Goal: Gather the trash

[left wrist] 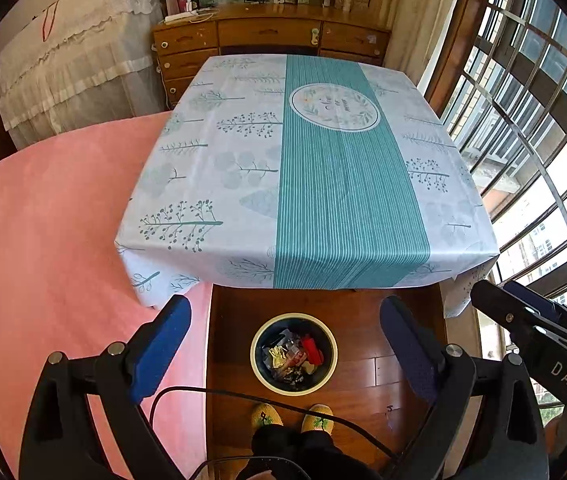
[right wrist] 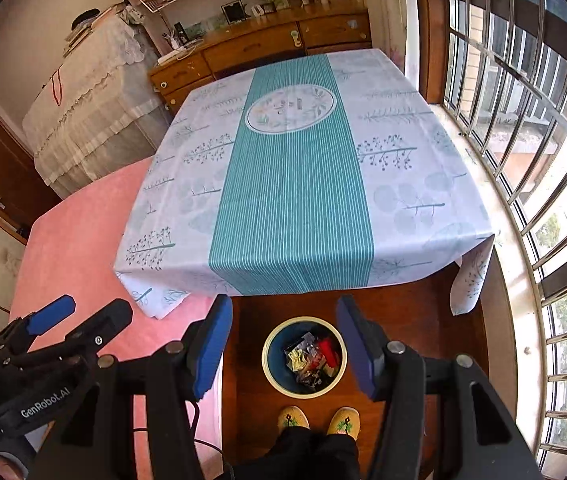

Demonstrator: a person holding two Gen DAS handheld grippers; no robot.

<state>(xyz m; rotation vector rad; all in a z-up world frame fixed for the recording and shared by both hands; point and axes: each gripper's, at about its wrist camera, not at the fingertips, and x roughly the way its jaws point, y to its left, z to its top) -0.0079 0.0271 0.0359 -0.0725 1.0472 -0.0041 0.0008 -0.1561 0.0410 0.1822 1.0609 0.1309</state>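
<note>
Left gripper apart and empty, right gripper apart and empty, trash sat in bin on floor, bench at 12 o'clock, slippers at 6.

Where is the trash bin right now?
The trash bin stands on the wooden floor just in front of the cloth-covered table, beside the pink bed, close to the person's slippers; both views show it low and central.

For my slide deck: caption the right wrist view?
Open right gripper above a trash-filled bin beside the tablecloth-covered table.
</note>
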